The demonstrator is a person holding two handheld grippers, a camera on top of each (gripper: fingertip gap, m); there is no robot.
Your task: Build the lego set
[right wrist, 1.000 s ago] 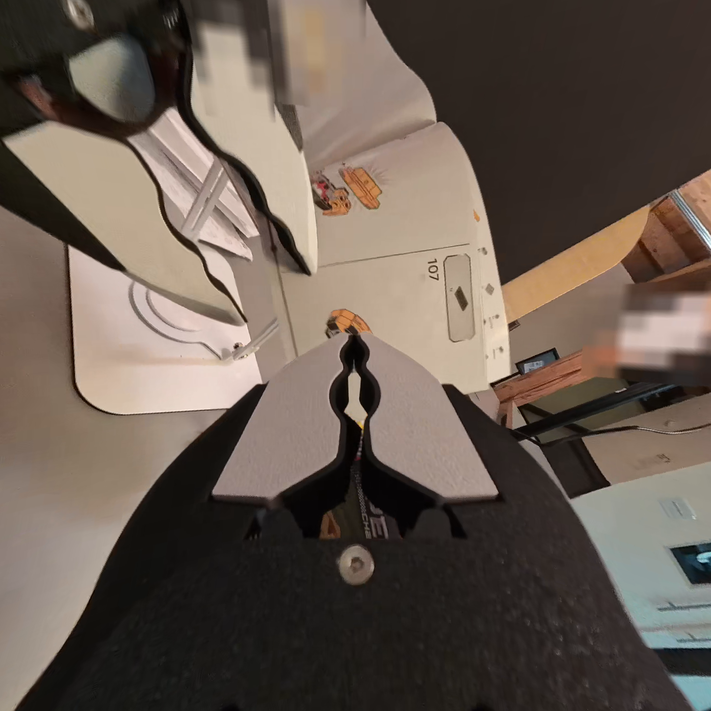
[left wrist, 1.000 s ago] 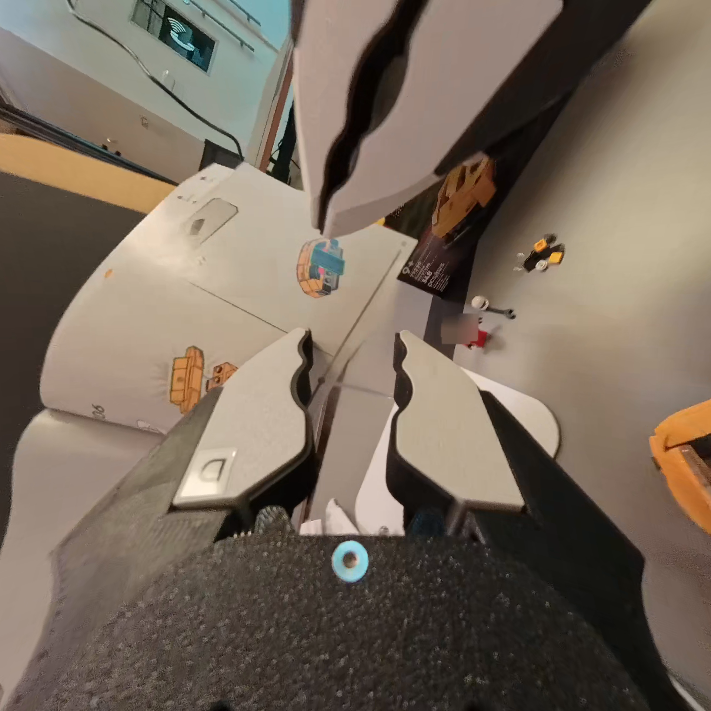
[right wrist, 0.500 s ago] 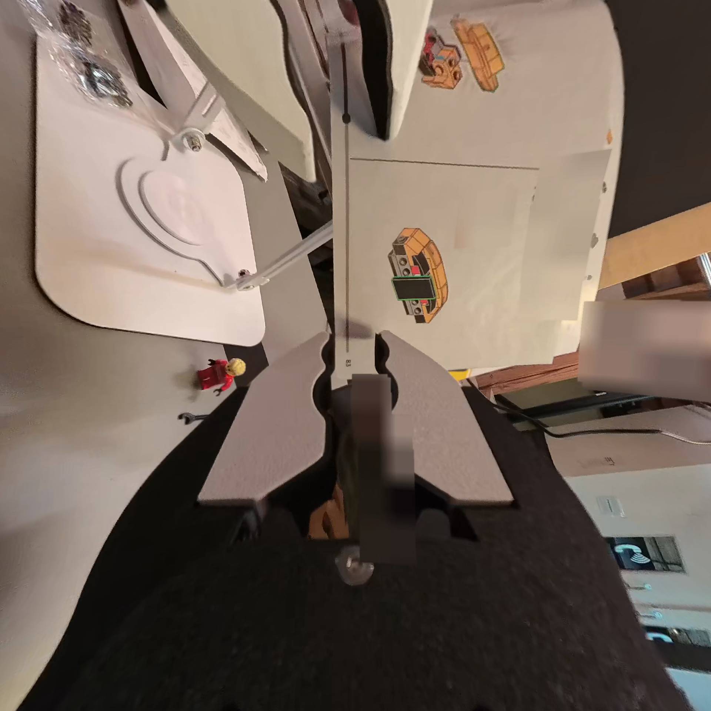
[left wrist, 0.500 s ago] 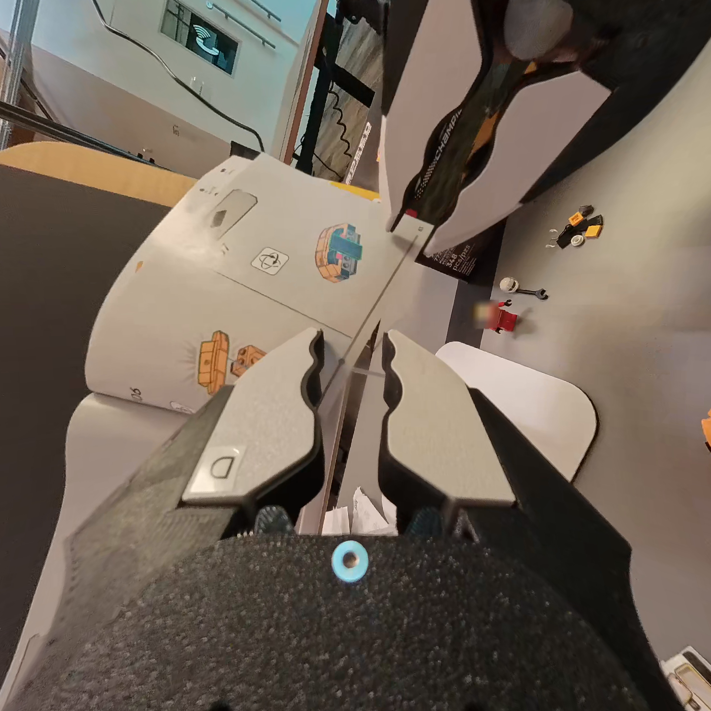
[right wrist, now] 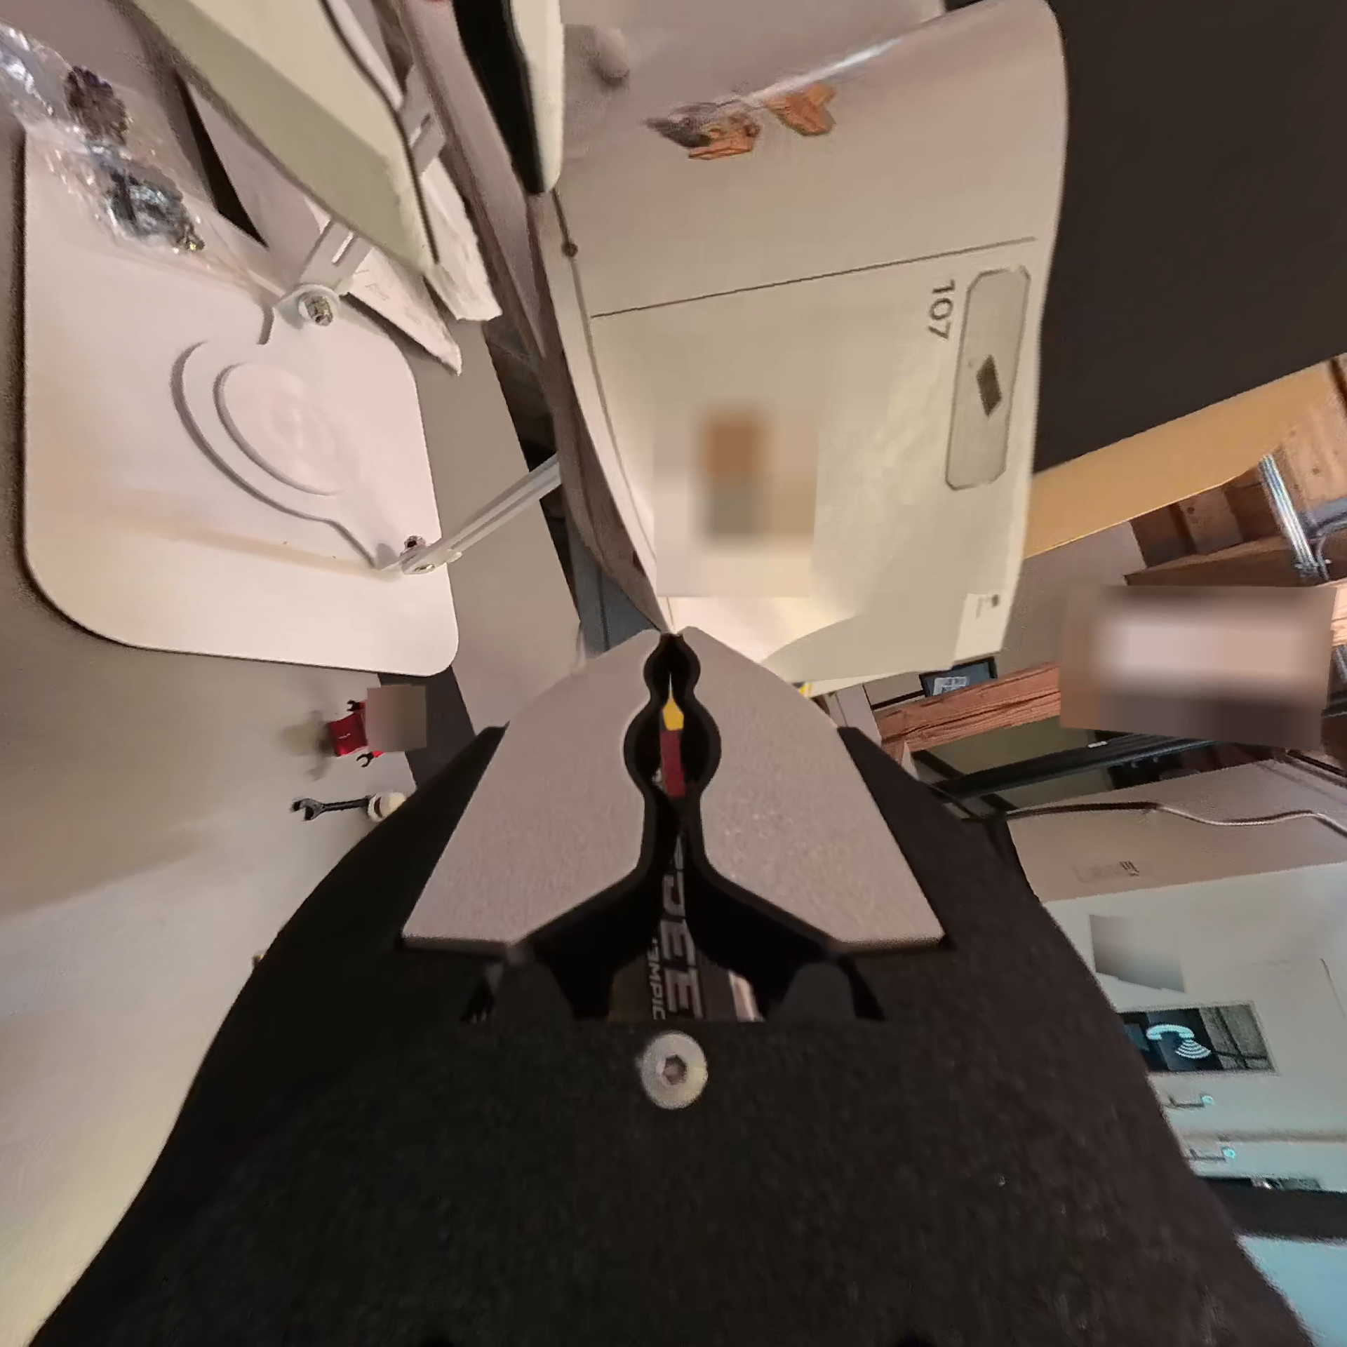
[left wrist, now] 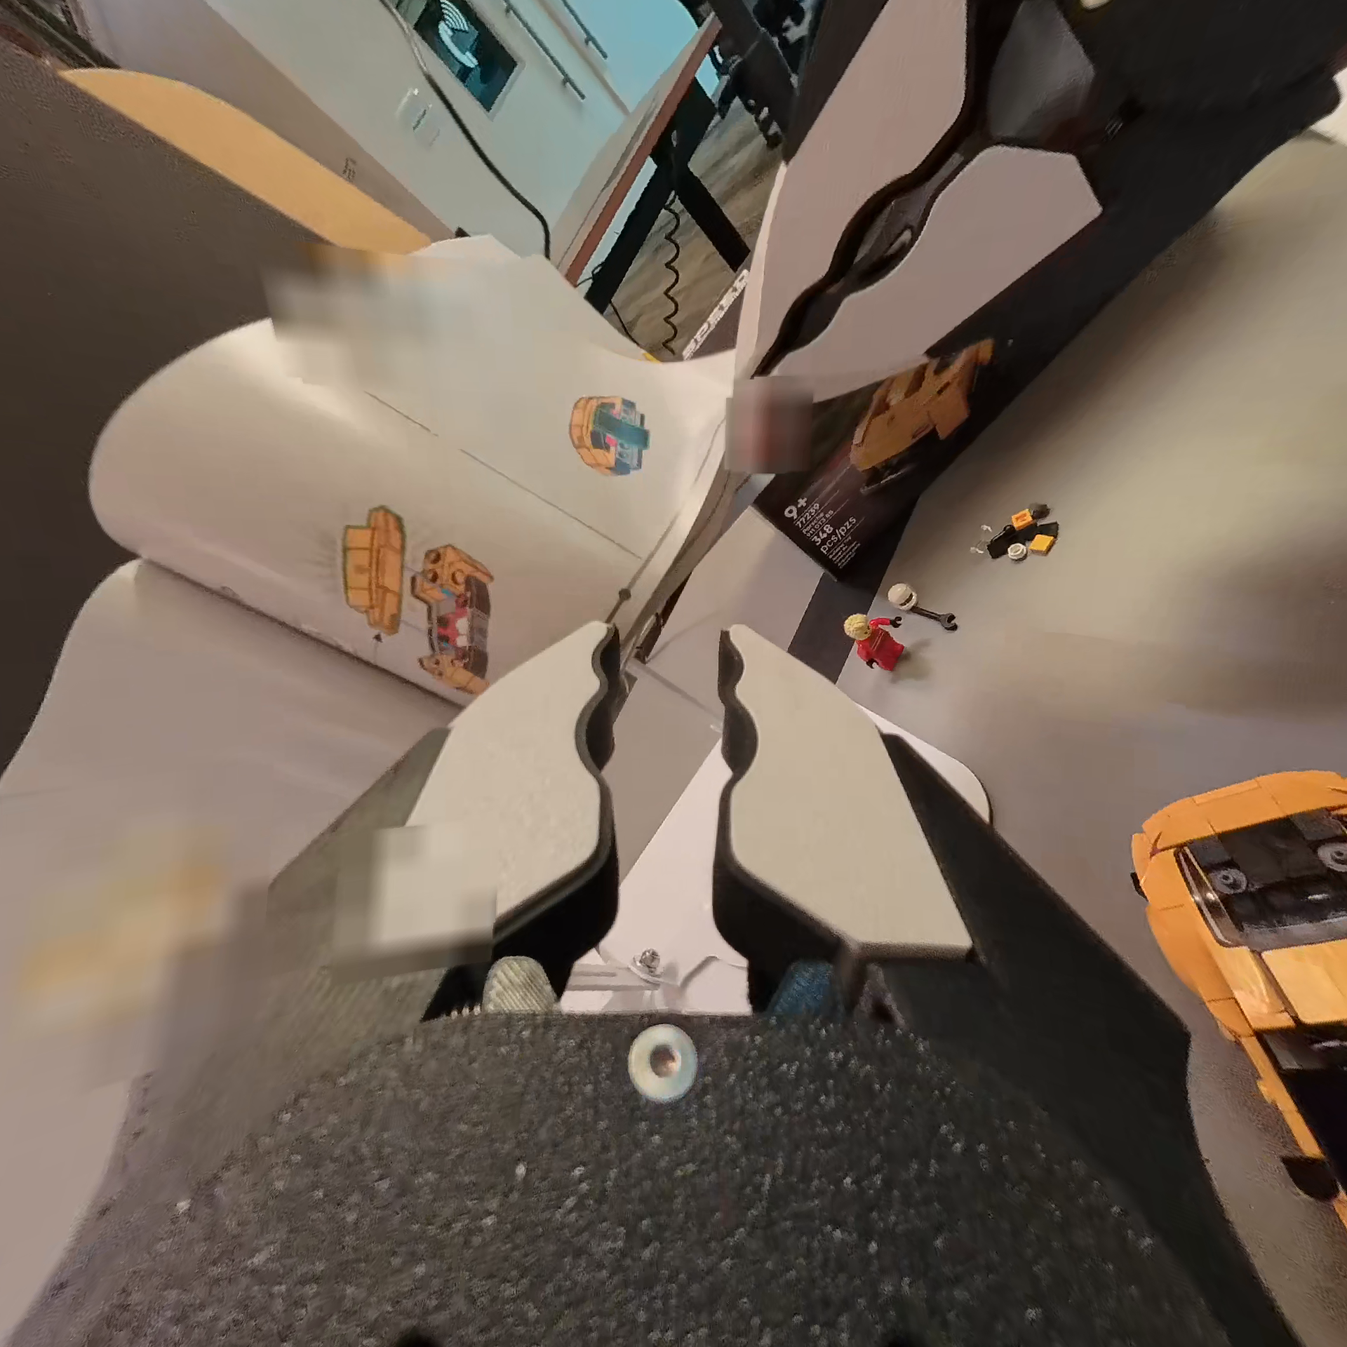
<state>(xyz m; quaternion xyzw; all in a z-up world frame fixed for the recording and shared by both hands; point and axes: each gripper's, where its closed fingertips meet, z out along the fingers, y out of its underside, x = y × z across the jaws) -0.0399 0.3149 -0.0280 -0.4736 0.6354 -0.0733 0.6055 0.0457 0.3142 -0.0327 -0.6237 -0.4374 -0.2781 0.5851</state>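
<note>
The open instruction booklet (left wrist: 437, 452) stands on a white holder, its left pages curled over. My right gripper (right wrist: 672, 640) is shut on the edge of one page (right wrist: 838, 350). In the left wrist view it shows at the top (left wrist: 758, 368), pinching that page's corner. My left gripper (left wrist: 669, 638) is open. The booklet's page edges run along its left finger (left wrist: 554, 736), and the right pad stands clear of them. The orange Lego car (left wrist: 1254, 933) sits on the grey table at the right.
A red minifigure (left wrist: 875, 641), a white helmet (left wrist: 902, 596), a black wrench (left wrist: 933, 616) and a few small loose pieces (left wrist: 1020, 536) lie on the table beside the black set box (left wrist: 896, 444). The holder's white base plate (right wrist: 219, 452) carries a clear bag of parts (right wrist: 109, 168). My right fingertips sit around 9 centimeters from my left ones. My left tips are roughly 15 centimeters from the orange Lego car (left wrist: 1254, 933).
My right jaws opened around the page edge half a second ago and have now closed on it. The page has curled up and over. My left jaws have narrowed but stay apart.
</note>
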